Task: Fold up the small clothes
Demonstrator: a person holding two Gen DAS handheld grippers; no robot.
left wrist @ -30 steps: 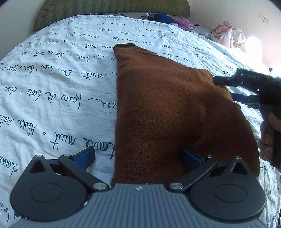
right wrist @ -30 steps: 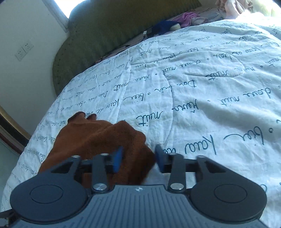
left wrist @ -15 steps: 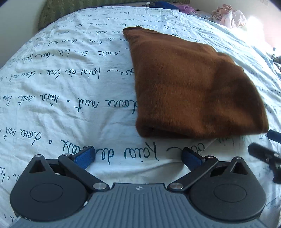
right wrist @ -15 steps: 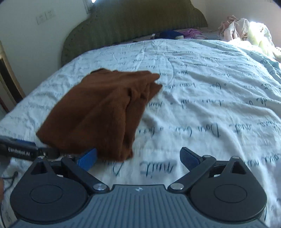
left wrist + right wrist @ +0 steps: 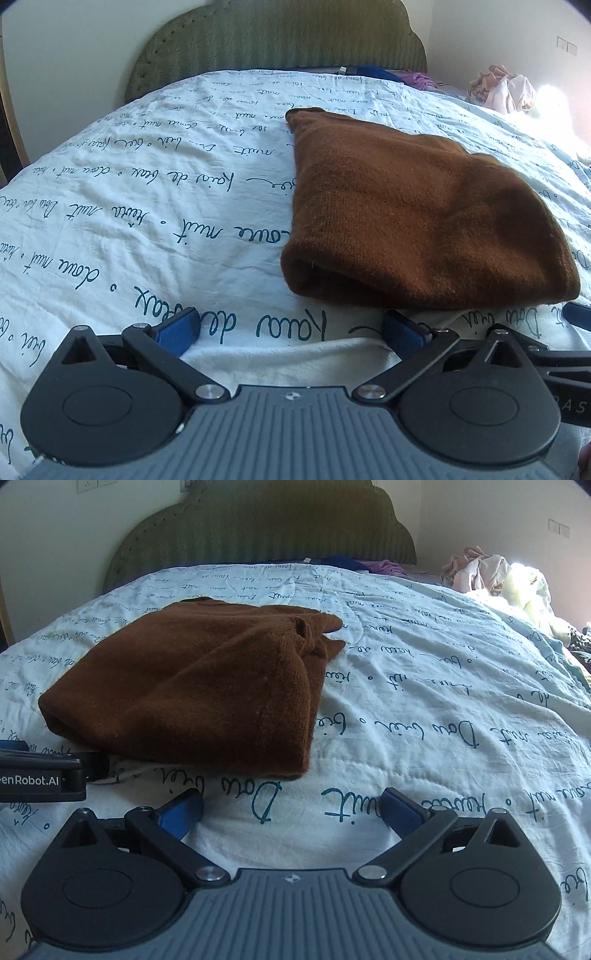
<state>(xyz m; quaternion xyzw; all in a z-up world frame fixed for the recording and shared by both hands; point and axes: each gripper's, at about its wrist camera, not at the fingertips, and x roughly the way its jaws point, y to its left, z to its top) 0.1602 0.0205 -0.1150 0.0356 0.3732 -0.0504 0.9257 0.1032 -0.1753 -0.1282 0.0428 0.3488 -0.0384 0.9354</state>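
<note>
Now both my left hand-held gripper (image 5: 290,334) and my right hand-held gripper (image 5: 291,808) are spread wide and hold nothing, just before the near edge of the folded brown garment (image 5: 417,218) on the bed (image 5: 147,206); I judge this fold finished, so I should only press flat the loose bunched corner and not drag the cloth. Its long axis runs from me toward the headboard (image 5: 277,37), narrow end far, rounded folded edge near.

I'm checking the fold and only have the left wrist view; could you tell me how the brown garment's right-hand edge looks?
Observer: In the right wrist view the brown garment is not flat there: loose ends bunch up at its far right corner.
Operator: Thank you; is the right gripper holding anything?
Observer: No, the right gripper is open and empty, over the quilt, short of the garment.
</note>
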